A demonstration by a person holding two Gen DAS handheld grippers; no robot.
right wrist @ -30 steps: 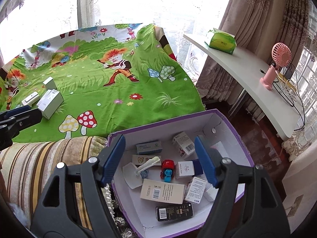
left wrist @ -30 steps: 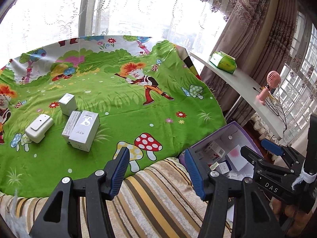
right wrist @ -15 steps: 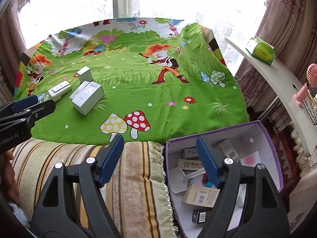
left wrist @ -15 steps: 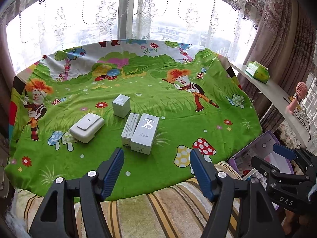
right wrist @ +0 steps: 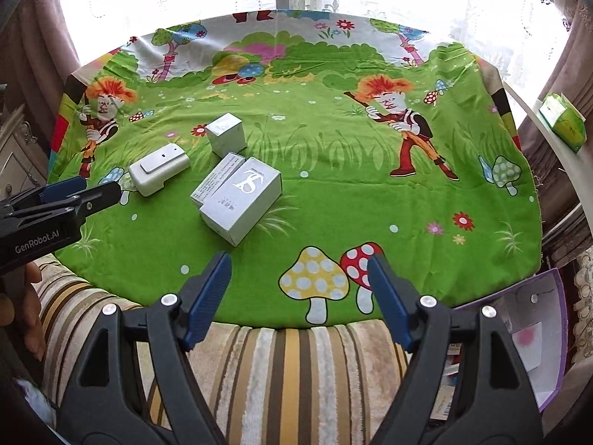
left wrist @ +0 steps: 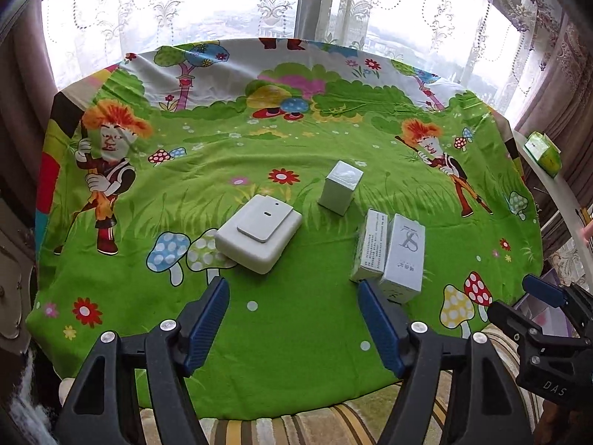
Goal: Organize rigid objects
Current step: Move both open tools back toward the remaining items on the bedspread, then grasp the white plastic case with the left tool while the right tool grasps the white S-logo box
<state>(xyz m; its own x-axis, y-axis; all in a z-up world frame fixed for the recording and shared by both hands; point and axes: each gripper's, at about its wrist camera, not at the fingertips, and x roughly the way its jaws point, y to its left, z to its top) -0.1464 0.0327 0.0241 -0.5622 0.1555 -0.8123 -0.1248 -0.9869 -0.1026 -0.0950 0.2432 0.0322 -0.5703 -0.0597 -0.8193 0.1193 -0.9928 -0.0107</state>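
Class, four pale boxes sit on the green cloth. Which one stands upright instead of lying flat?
The small box farthest back, standing alone. The two long boxes and the rounded white case all lie flat.

Bright daylight pours through a wide bay window (left wrist: 318,3) hung with white lace curtains (left wrist: 166,7) and framed by heavy patterned drapes (left wrist: 570,74). Before it lies a green cartoon-printed sheet (left wrist: 229,155) with mushrooms and orange-haired figures, spread over a striped plush cover (right wrist: 296,378). At the right a white curved shelf (right wrist: 533,126) carries a green tissue pack (right wrist: 563,120). A cabinet (right wrist: 15,148) stands at the left.
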